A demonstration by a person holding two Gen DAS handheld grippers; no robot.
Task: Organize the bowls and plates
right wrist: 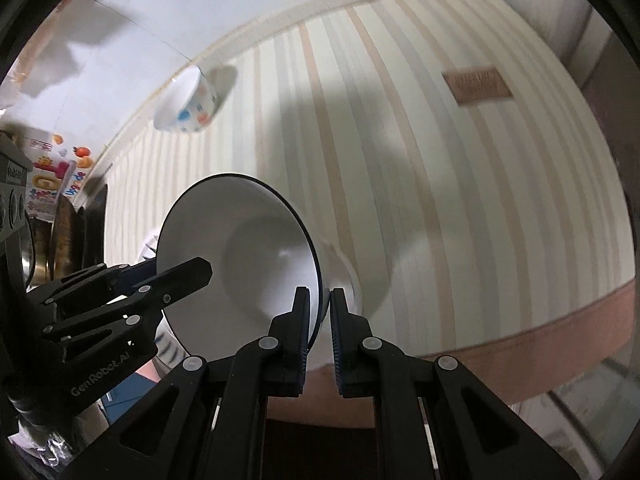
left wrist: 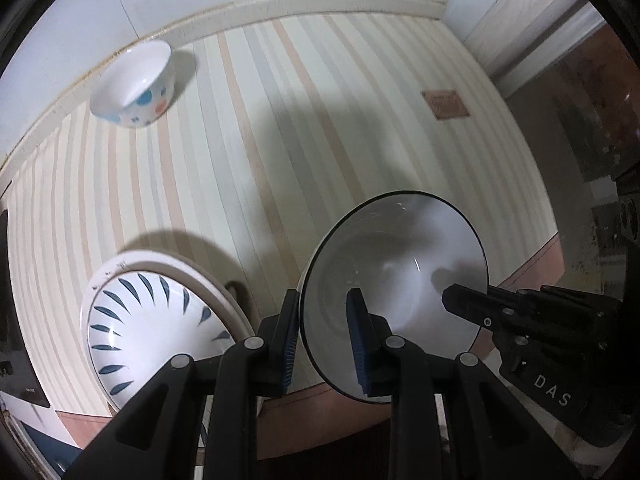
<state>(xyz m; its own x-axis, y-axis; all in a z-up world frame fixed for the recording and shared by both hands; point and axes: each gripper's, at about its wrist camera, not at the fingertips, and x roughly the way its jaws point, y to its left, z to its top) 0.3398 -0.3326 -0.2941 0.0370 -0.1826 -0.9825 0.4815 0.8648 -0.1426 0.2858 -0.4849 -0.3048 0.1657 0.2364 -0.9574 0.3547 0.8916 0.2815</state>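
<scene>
A white bowl with a thin dark rim (left wrist: 400, 256) hangs tilted above the striped table, held from both sides. My left gripper (left wrist: 323, 300) is shut on its left rim, one pad inside and one outside. My right gripper (right wrist: 320, 294) is shut on the opposite rim of the same bowl (right wrist: 248, 256). Each gripper shows in the other's view: the right one (left wrist: 452, 300) at the bowl's right edge, the left one (right wrist: 200, 270) at its left edge. A white plate with blue leaf marks (left wrist: 160, 320) lies at the lower left on a larger white plate.
A small white bowl with blue and orange spots (left wrist: 136, 84) (right wrist: 188, 100) stands at the back left by the wall. A brown label (left wrist: 446, 105) is on the striped cloth (left wrist: 280, 140) at the back right. The table's front edge runs close under the grippers.
</scene>
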